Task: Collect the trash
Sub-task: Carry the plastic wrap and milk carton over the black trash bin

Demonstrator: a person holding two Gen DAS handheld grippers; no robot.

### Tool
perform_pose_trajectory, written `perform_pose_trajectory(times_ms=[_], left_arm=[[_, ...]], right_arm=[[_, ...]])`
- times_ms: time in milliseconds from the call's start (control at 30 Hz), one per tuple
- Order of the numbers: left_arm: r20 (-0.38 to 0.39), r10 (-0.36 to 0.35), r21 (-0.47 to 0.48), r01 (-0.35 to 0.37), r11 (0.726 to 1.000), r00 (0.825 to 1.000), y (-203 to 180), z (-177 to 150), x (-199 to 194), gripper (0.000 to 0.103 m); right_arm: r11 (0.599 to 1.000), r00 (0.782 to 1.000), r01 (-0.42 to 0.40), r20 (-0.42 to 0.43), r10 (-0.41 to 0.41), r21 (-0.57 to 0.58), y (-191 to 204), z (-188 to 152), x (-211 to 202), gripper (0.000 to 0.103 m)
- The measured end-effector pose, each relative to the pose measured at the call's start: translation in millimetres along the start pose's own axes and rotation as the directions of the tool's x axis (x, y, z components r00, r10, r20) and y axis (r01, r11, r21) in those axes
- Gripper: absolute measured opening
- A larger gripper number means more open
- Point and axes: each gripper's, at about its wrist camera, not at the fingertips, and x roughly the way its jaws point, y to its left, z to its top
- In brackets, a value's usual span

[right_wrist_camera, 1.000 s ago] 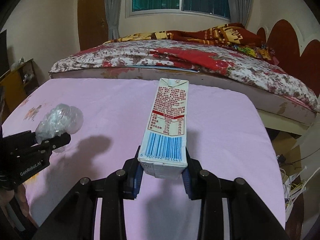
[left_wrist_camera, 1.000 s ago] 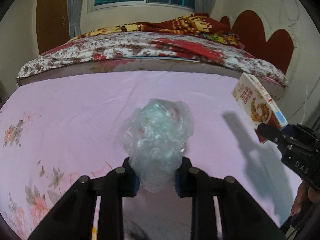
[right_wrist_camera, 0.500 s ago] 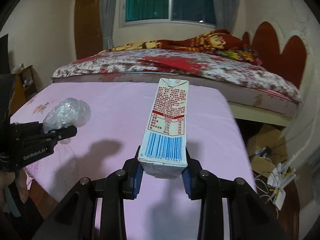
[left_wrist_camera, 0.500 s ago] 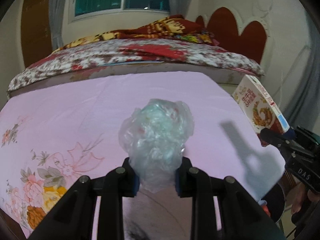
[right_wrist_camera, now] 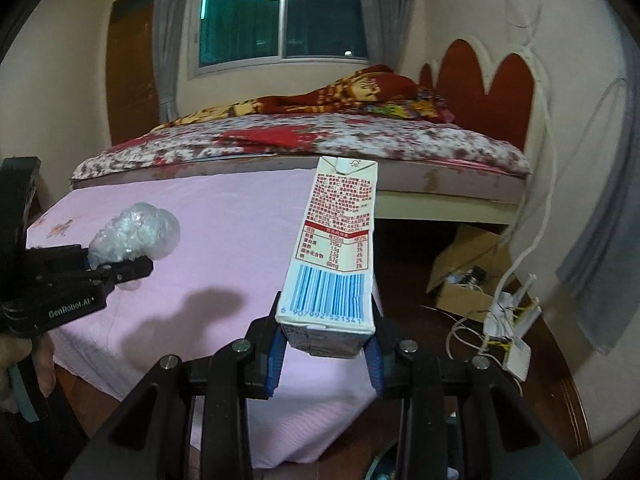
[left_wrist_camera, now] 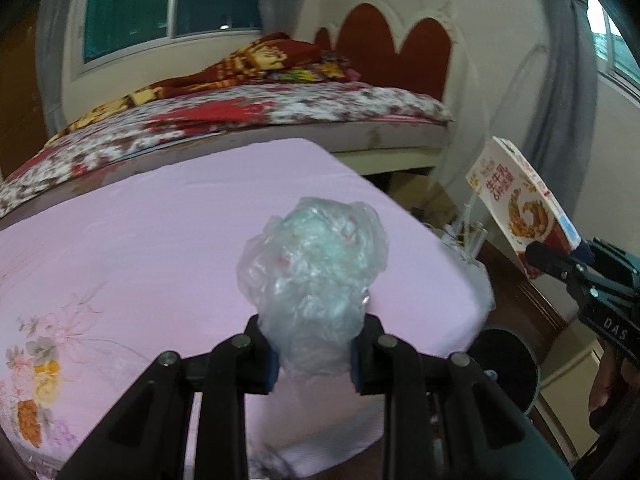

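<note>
Pink bedding (left_wrist_camera: 160,248) covers the near mattress in the left wrist view, with a second bed in a red floral cover (left_wrist_camera: 240,120) beyond it and a scalloped red headboard at the back. The left claw (left_wrist_camera: 312,354) is clamped narrow on a crumpled clear plastic bag (left_wrist_camera: 316,280), which bulges up and ahead of the pads. Only the bag's lower neck sits between the blue pads. Thin, slippery film like this could slide out under a jolt, and it would land on the sheet below. Off to the right of this claw, the right claw (left_wrist_camera: 560,258) carries a drink carton (left_wrist_camera: 520,208) out past the mattress corner. Below and right of the left claw sits a dark round opening (left_wrist_camera: 506,364), possibly a bin; it is too blurred to be sure.

Past the bed edge in the right wrist view lie wooden floor, an open cardboard box (right_wrist_camera: 468,272) and a tangle of white cables (right_wrist_camera: 504,320), all ahead and right of the right claw (right_wrist_camera: 326,344). It grips the carton (right_wrist_camera: 336,248) by its barcoded end, jaws part closed across its width. Most of the carton juts forward, so a swing could lever it loose or let it pivot. The left claw (right_wrist_camera: 120,270) with its bag (right_wrist_camera: 134,236) hangs to the left, apart.
</note>
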Motion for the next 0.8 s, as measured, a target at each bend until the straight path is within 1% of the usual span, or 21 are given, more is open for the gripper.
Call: perform_pose_trajectory(times_ms=[233,467,633,700,800], left_arm=[[-0.02,-0.078,0.07,0.079,0.994,0.997,-47,-4,5,0.028],[-0.045,-0.157,0.139,0.162,0.977,0.987,-97,-12,6,0.028],[-0.078,-0.207,0.191,0.218,0.957,0.975,-135,-23,12,0.028],[-0.096,-0.233,0.204,0.248,0.947,0.968,-150,-29,17,0.028],[-0.127,-0.271,0.223,0.294,0.929,0.954,-171,-38,24,0.028]], right_arm=[[0.997,0.998,0.067,-0.003,-0.067,0.025,-36,-23,-33,0.036],[0.988,0.99,0.139,-0.035,-0.137,0.065,-71,-54,-57,0.036],[0.976,0.98,0.193,-0.076,-0.186,0.1,-99,-80,-67,0.036],[0.969,0.973,0.219,-0.097,-0.209,0.112,-113,-95,-71,0.036],[0.962,0.968,0.237,-0.12,-0.222,0.134,-129,-113,-74,0.036]])
